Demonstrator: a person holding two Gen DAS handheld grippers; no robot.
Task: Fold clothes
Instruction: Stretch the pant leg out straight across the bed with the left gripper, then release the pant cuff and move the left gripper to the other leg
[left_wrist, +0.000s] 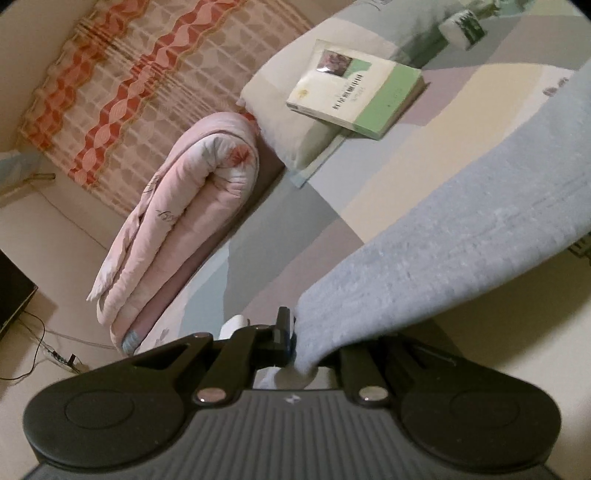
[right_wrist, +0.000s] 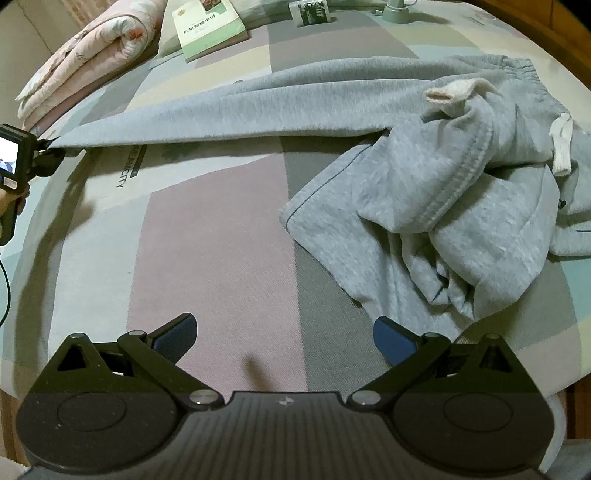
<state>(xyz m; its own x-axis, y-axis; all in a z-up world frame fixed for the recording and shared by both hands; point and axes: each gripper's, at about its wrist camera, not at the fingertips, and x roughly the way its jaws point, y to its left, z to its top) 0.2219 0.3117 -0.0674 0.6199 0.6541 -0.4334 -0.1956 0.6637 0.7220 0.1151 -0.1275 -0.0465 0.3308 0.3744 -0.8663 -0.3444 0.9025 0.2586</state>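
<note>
A rolled pink quilt (left_wrist: 177, 218) with a flower print lies along the bed's (right_wrist: 218, 236) edge, at ten o'clock. A green-and-white book (left_wrist: 356, 90) rests on a pale pillow (left_wrist: 280, 122) at twelve (its cover text too blurred to read). Behind hangs an orange-patterned curtain (left_wrist: 122, 85); cables (left_wrist: 40, 347) trail across the floor at eight.

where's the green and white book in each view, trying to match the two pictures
Left wrist view: the book lies upper centre-right, on a pale pillow, right of the folded pink quilt.
Right wrist view: the book sits at the top edge, left of centre, with the quilt again to its left.
Shared landmark: the grey sweatpants leg, stretched to the left gripper, which is shut on its end.
</note>
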